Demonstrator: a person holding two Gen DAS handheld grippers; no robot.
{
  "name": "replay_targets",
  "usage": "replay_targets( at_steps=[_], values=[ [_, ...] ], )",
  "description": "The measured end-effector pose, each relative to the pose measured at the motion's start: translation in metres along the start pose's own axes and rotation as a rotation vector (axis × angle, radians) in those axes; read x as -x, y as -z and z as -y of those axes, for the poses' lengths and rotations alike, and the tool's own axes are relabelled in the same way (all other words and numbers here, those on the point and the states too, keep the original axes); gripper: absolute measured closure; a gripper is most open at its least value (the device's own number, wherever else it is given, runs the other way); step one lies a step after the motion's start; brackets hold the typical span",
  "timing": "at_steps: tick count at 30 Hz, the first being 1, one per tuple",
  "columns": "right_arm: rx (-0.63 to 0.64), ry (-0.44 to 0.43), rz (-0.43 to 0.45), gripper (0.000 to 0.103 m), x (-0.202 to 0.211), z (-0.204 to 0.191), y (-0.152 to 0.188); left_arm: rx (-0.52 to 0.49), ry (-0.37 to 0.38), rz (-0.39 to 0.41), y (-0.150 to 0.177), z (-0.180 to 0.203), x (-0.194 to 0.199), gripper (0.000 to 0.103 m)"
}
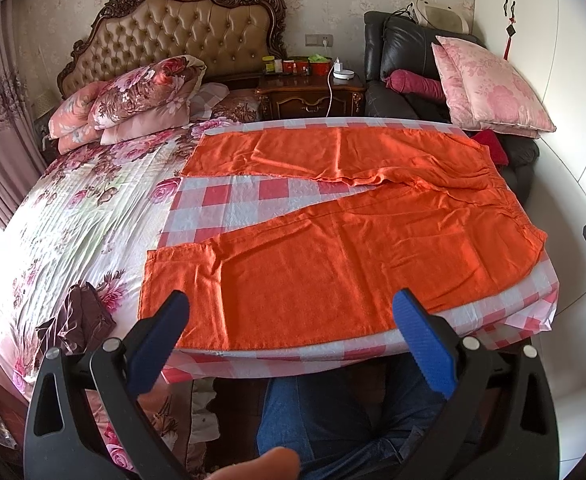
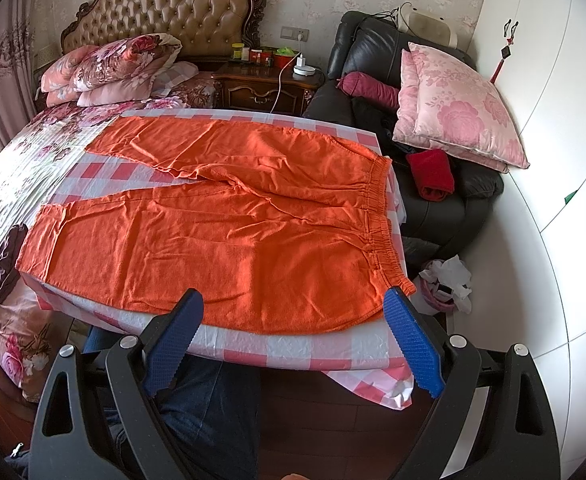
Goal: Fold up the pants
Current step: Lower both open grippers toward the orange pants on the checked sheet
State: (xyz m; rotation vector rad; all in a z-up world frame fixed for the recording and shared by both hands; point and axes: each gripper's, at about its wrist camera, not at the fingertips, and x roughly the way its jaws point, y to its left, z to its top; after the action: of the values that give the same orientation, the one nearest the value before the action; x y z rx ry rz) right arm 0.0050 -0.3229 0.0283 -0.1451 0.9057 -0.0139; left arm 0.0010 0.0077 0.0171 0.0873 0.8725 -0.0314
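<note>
Orange pants [image 1: 333,256] lie flat and spread open on a pink-and-white checked sheet [image 1: 229,200] on the bed, legs pointing left, elastic waistband at the right. They also show in the right wrist view [image 2: 221,240]. My left gripper [image 1: 289,300] is open and empty, held above the near leg close to the bed's front edge. My right gripper [image 2: 293,300] is open and empty, held above the near waist corner of the pants [image 2: 397,284].
A floral quilt [image 1: 73,208] covers the bed's left side, with a dark garment [image 1: 81,316] on it. Folded bedding [image 1: 133,96] lies by the headboard. A nightstand [image 1: 309,92], a black armchair with pink pillows [image 2: 461,108] and a bin [image 2: 445,284] stand at the right.
</note>
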Motion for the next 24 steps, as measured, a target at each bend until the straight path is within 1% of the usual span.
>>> replay_targets(
  at_steps=[3, 7, 10, 11, 15, 17, 20, 24],
  values=[
    [0.005, 0.004, 0.014, 0.015, -0.002, -0.004, 0.004, 0.002, -0.003, 0.005, 0.003, 0.002, -0.002, 0.002],
    [0.008, -0.001, 0.075, 0.015, -0.008, -0.004, 0.011, 0.012, -0.017, 0.046, 0.008, -0.001, -0.010, 0.002],
    [-0.006, -0.005, 0.116, 0.015, -0.024, -0.006, 0.020, 0.032, -0.018, 0.071, 0.015, -0.003, -0.022, 0.002],
    [-0.002, -0.004, 0.145, 0.015, -0.031, -0.008, 0.025, 0.039, -0.022, 0.097, 0.019, -0.003, -0.029, 0.002],
    [0.004, 0.034, 0.230, 0.015, -0.060, -0.018, 0.042, 0.087, -0.015, 0.143, 0.030, -0.002, -0.058, 0.002],
    [0.008, 0.054, 0.254, 0.015, -0.074, -0.024, 0.048, 0.094, -0.041, 0.165, 0.036, 0.001, -0.076, 0.001],
    [-0.017, 0.070, 0.269, 0.015, -0.097, -0.028, 0.056, 0.105, -0.053, 0.141, 0.045, 0.003, -0.108, 0.001],
    [-0.081, 0.051, 0.249, 0.015, -0.112, -0.025, 0.062, 0.122, -0.059, 0.103, 0.055, 0.002, -0.136, 0.001]
  ],
)
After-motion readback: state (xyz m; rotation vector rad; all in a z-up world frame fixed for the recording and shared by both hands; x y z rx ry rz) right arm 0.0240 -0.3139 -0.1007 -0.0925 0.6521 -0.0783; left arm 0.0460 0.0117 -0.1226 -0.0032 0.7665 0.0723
